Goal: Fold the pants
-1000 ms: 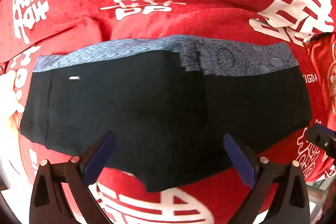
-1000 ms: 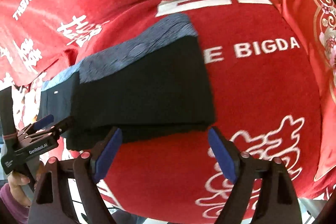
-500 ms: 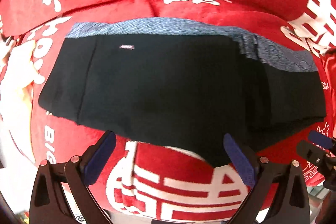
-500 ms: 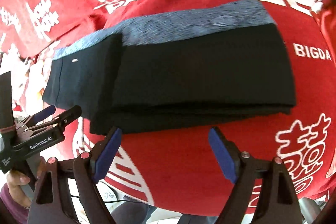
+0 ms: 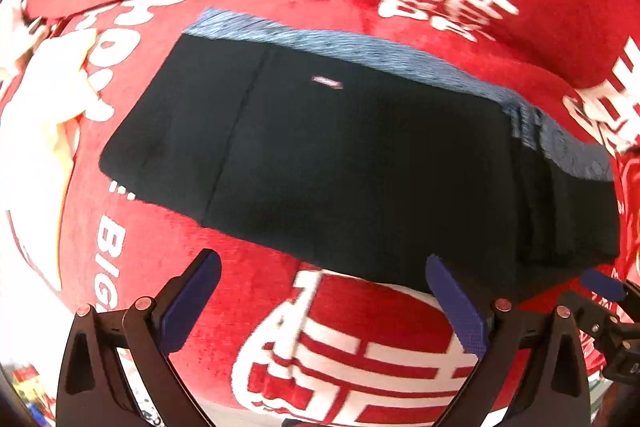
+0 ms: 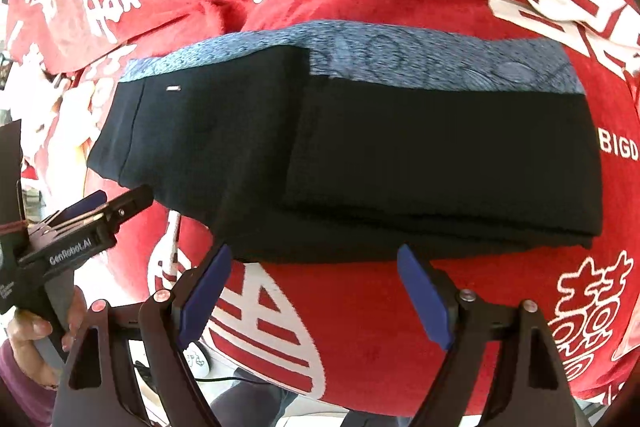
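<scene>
Black pants (image 5: 340,163) with a blue-grey patterned waistband (image 5: 400,55) lie folded into a flat band on a red cloth. In the right wrist view the same pants (image 6: 360,155) show a folded layer stacked on the right part. My left gripper (image 5: 320,291) hovers open just in front of the pants' near edge, nothing between its blue pads. My right gripper (image 6: 316,283) is also open and empty, at the near edge of the folded stack. The left gripper's tip (image 6: 116,207) appears at the left of the right wrist view, held by a hand (image 6: 28,339).
The red cloth (image 5: 360,347) with white characters covers the whole surface and rises in folds behind the pants. A pale cloth item (image 5: 44,99) lies at the far left. The surface's front edge drops off below the grippers, with floor (image 6: 248,395) beyond.
Both grippers have slid sideways along the near edge of the pants and rolled a little. The pants lie as before; both stay open and empty.
</scene>
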`<state>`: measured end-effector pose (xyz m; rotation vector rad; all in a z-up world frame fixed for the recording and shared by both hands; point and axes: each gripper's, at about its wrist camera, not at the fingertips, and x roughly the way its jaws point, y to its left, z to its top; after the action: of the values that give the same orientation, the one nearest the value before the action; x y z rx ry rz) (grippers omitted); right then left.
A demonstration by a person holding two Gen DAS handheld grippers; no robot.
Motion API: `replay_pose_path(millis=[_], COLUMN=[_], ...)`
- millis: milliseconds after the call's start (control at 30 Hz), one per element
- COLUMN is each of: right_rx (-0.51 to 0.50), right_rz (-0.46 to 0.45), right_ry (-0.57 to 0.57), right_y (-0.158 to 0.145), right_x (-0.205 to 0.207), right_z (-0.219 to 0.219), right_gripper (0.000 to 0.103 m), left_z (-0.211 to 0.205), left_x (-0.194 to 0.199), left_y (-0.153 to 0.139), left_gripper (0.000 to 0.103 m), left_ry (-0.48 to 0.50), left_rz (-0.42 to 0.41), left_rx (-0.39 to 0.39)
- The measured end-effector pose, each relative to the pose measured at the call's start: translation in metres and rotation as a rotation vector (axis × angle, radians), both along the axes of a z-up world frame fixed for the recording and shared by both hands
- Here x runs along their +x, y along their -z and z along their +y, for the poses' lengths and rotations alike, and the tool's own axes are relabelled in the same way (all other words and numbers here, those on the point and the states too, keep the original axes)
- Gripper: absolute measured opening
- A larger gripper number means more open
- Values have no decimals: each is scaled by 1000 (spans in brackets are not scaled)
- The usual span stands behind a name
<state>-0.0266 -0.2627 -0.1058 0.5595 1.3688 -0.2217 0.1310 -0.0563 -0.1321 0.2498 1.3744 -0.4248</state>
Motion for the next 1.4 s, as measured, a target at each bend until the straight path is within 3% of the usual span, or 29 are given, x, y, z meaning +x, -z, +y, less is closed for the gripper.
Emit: replay_pose_path(millis=[1000,1200,1400], right_rx=[-25,-34,-42], right_rz=[67,72,74], right_ry=[-92,-94,-90], right_y=[38,39,41], right_x=[39,40,42], right_z=[49,51,53], right_gripper=[87,88,88], left_z=[57,67,102], left_x=[24,25,38], left_y=[22,19,20], left_gripper=[103,103,103], left_ry=[-105,-139,-238], left_rz=[48,60,83], left_rx=[-35,-81,-160])
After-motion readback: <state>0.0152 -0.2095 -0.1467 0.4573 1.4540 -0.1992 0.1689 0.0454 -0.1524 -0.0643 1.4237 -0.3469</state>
